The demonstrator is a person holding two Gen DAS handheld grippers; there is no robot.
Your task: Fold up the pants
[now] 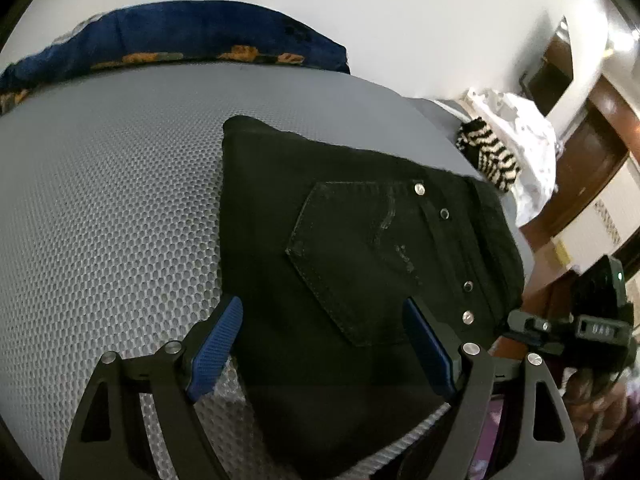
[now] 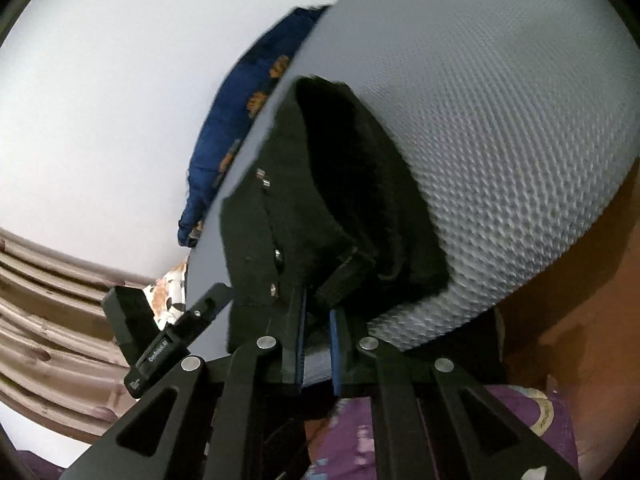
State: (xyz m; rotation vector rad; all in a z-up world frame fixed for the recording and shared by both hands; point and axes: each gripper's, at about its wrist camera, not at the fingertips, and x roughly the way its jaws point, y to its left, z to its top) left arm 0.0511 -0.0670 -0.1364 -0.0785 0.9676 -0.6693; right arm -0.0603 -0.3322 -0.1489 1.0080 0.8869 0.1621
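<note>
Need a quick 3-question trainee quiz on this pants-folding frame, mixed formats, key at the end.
1. True or false: the left gripper has its jaws shut on the black pants.
2. Which gripper has its jaws closed at the near edge of the pants: A) left B) right C) neither?
3. Fill in: the pants lie on a grey ____ surface.

Key: 1 false, the jaws stand wide above the fabric. 2 B, the right gripper. 3 mesh.
</note>
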